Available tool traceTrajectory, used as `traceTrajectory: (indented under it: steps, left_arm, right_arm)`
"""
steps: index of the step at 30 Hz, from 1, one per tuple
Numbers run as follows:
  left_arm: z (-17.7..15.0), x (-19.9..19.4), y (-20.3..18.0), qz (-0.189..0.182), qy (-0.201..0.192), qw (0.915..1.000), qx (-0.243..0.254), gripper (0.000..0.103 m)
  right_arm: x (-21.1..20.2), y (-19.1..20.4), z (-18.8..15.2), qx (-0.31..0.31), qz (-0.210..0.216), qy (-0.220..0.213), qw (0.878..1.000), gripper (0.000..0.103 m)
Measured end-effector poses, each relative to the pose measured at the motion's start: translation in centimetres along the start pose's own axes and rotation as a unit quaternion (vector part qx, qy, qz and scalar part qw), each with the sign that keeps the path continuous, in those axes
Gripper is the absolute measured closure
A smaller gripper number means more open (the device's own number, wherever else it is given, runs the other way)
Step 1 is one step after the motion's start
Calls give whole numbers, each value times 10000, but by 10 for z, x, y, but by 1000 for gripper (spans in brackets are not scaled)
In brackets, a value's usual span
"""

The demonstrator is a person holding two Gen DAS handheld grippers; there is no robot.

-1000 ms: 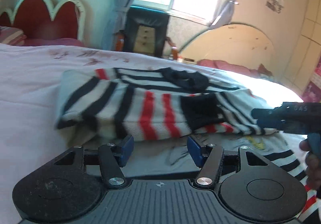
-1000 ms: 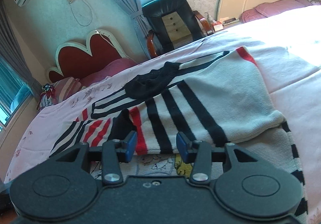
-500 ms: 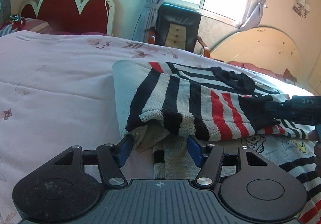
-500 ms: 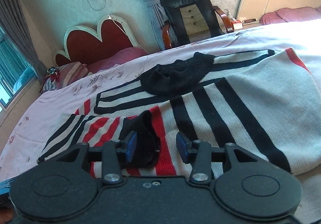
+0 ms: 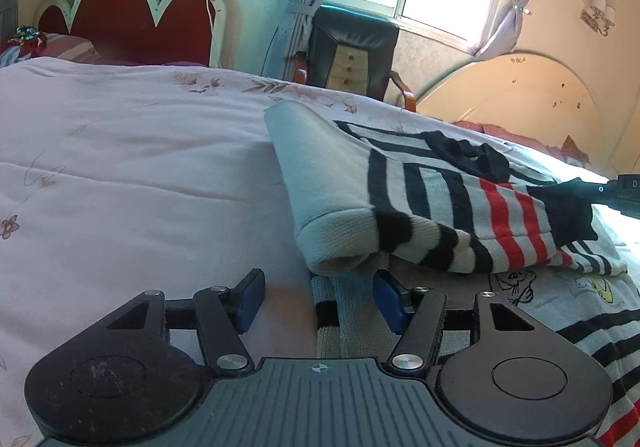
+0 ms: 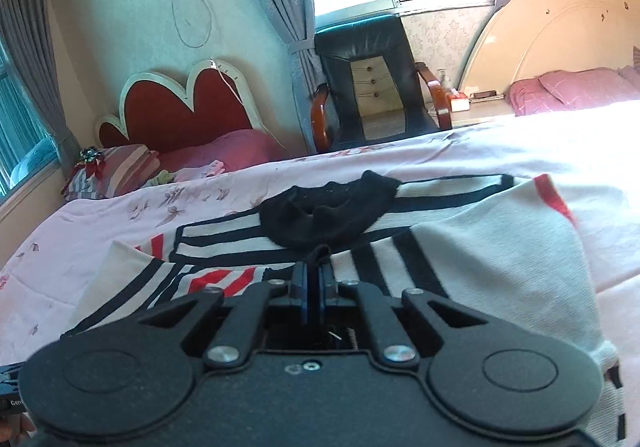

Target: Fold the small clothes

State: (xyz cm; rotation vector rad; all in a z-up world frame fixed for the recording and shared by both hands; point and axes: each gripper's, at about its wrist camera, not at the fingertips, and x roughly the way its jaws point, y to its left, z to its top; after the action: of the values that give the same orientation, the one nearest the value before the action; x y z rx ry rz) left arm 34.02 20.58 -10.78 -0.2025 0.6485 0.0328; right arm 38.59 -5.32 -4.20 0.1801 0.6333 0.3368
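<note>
The small white knit sweater with black and red stripes (image 5: 436, 207) lies on the pale pink floral bedspread (image 5: 132, 175). The right gripper (image 6: 314, 281) pinches its black cuff (image 6: 320, 253) at twelve o'clock; the left gripper (image 5: 318, 297) gapes, the sweater's hem between its jaws, unpressed.

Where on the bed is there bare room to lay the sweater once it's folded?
Free: the pink bedspread left of the striped sweater, running back to the red headboard, and a strip behind its black collar. Crowded: the sweater's near hem by the left gripper, and the cuff pinched in the right gripper.
</note>
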Motion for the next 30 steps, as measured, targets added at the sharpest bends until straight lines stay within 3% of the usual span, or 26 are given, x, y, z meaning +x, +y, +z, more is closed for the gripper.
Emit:
traceTrajectory:
  steps: [7, 11, 12, 13, 19, 23, 24, 26, 27, 30]
  left_arm:
    - [9, 5, -15, -126, -101, 9994, 320, 43]
    - [13, 11, -16, -9, 17, 9994, 350, 44]
    - [14, 12, -14, -13, 27, 9996, 282, 49]
    - [14, 13, -11, -37, 61, 9997, 220, 63]
    - [15, 17, -8, -165, 195, 9996, 130, 72]
    - [18, 16, -9, -154, 224, 9994, 213, 72]
    - [17, 15, -10, -154, 243, 9993, 237, 72]
    - [16, 13, -14, -67, 229, 9991, 351, 72]
    - [14, 13, -16, -36, 222, 9990, 397, 72]
    - [12, 14, -21, 62, 195, 9987, 469, 71]
  right_arm:
    - [-12, -29, 5, 23, -378, -45, 9993, 97]
    - [-13, -35, 7, -56, -467, -57, 9989, 97]
    - [-14, -37, 8, -73, -497, -69, 9987, 97]
    - [-16, -39, 9, -75, -531, -88, 9985, 97]
    - [-18, -53, 11, -142, -682, -88, 9975, 102]
    - [-17, -63, 15, -219, -700, -10, 9973, 102]
    - [-18, -66, 15, -155, -660, 40, 9977, 99]
    - [-20, -74, 13, 217, -379, 189, 9989, 82]
    - [-20, -77, 10, 400, -270, 276, 9985, 69]
    - [-17, -81, -10, 764, -57, 568, 9954, 65]
